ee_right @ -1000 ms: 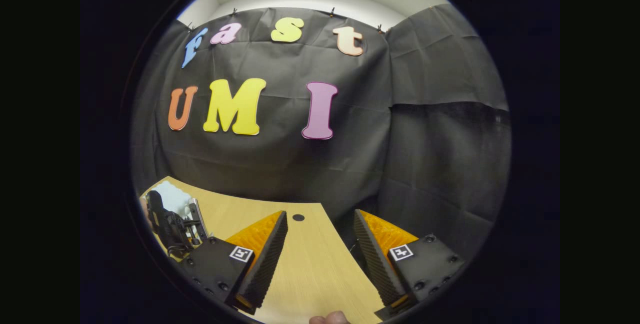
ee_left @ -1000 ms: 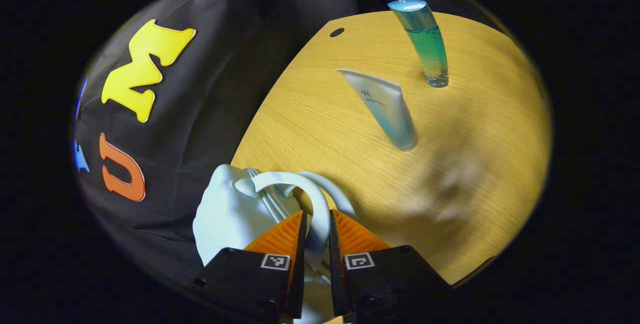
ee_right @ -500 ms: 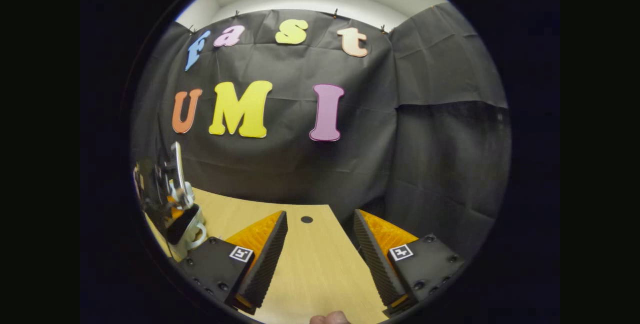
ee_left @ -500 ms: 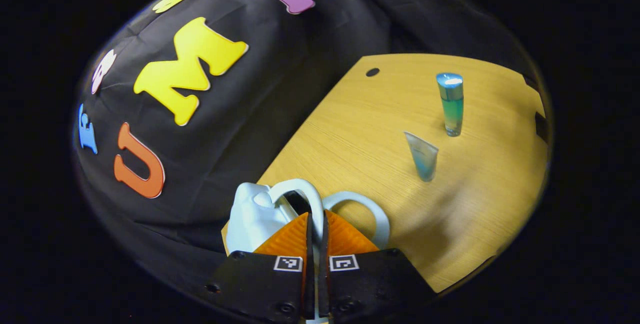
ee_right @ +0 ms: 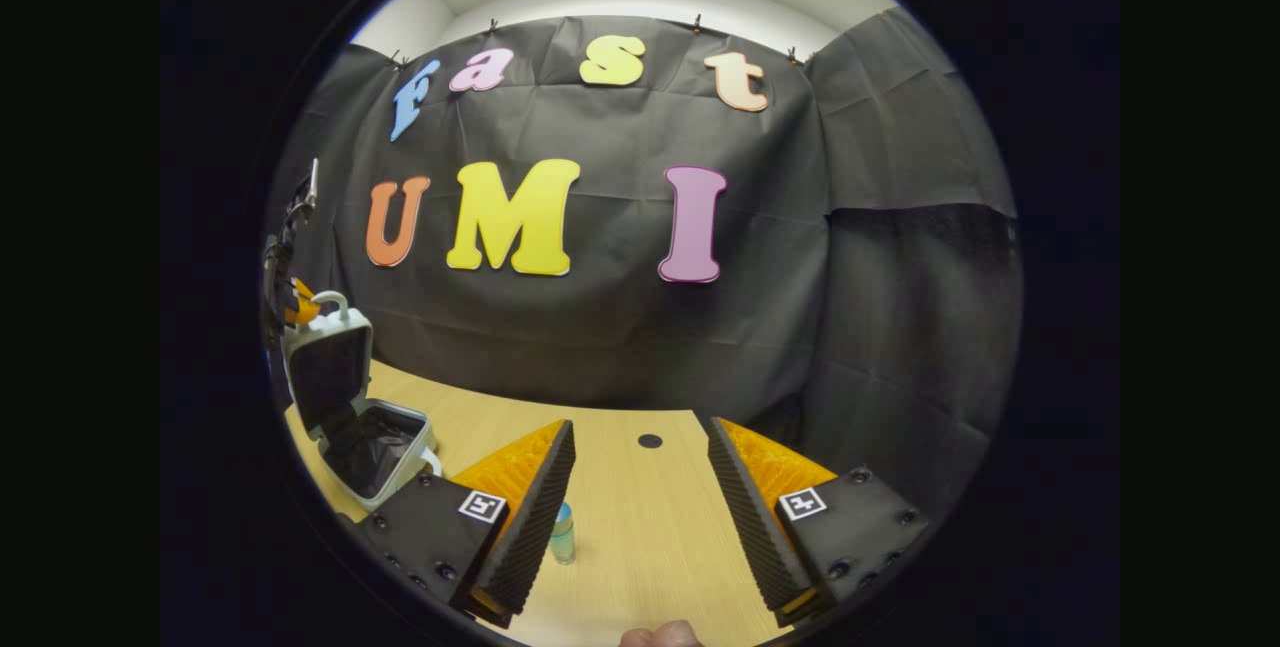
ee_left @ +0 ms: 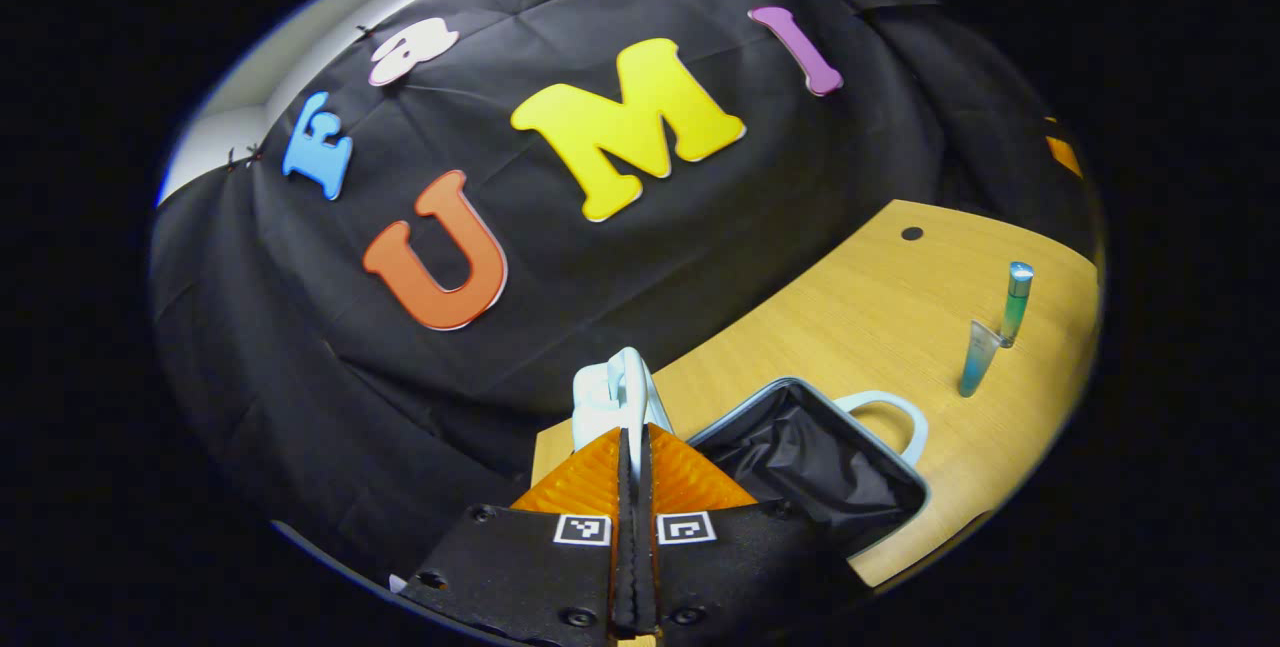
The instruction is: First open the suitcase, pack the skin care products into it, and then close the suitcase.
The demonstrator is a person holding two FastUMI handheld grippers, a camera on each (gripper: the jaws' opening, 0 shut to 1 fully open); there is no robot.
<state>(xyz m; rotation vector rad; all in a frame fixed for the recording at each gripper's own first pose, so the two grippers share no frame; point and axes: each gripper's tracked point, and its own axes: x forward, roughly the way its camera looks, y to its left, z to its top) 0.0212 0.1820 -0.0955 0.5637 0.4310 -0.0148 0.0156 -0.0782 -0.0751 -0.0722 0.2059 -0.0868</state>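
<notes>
Lid has swung up since a second ago — the case was shut then, with both handles together at the left gripper; now it stands open, lid near upright.

Left gripper: fingers pinched together on the lid handle, only a sliver of gap between the pads. In the left gripper view the handle sticks up just past the fingertips at 12 o'clock.

Case base lies flat on the table, at 3 o'clock of the gripper. Black lining inside, nothing packed in it. Its own white handle lies on the table at the far rim.

Skincare items sit well apart from the case, at 2 o'clock in the left gripper view: a pale tube and a blue-green bottle, both standing, just beside each other.

Right gripper: fingers spread wide, holding nothing, hovering over the table. In the right gripper view the open case sits at 9 o'clock, lid up against the wall cloth, base in front of it — also empty from this side. A blue-green item peeks out beside its left finger; can't tell which one. Fingertip of the holding hand at 6 o'clock.
</notes>
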